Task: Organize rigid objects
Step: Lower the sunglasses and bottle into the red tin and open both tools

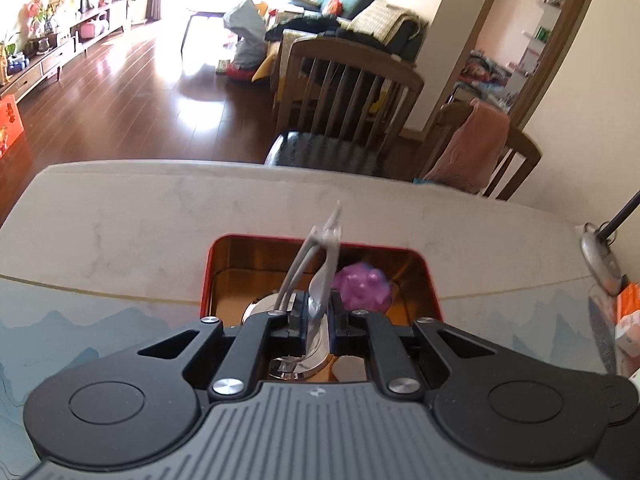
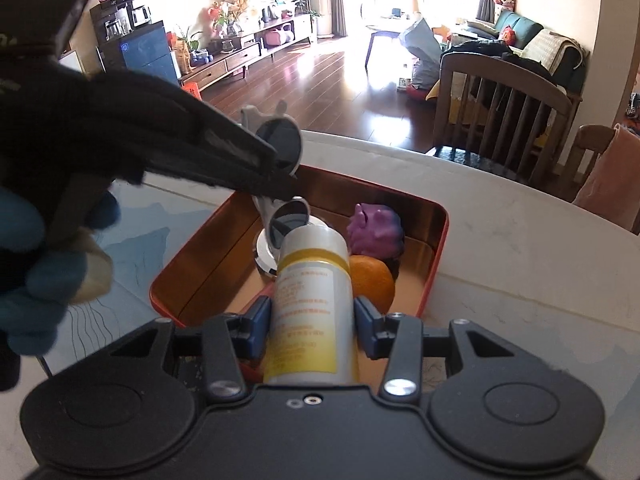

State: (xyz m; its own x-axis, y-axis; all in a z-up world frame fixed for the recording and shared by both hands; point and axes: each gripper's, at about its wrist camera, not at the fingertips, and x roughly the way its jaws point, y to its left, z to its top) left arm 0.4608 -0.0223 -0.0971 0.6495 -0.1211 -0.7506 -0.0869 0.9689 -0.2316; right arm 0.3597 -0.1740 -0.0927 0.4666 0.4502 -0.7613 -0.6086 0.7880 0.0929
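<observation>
A red tin box (image 1: 434, 276) with a golden inside sits on the table; it also shows in the right wrist view (image 2: 434, 248). My left gripper (image 1: 318, 316) is shut on grey sunglasses (image 1: 324, 252) and holds them over the box; in the right wrist view the sunglasses (image 2: 280, 148) hang under the left gripper (image 2: 286, 186). My right gripper (image 2: 314, 320) is shut on a white and yellow bottle (image 2: 312, 304) at the box's near edge. Inside lie a purple toy (image 2: 374, 230), an orange (image 2: 374, 280) and a shiny metal disc (image 2: 264, 250).
The marble table (image 1: 160, 208) carries a printed mat (image 1: 80, 320) at the near side. Wooden chairs (image 1: 348, 80) stand past the far edge. A metal object (image 1: 600, 256) and an orange pack (image 1: 628, 312) lie at the right.
</observation>
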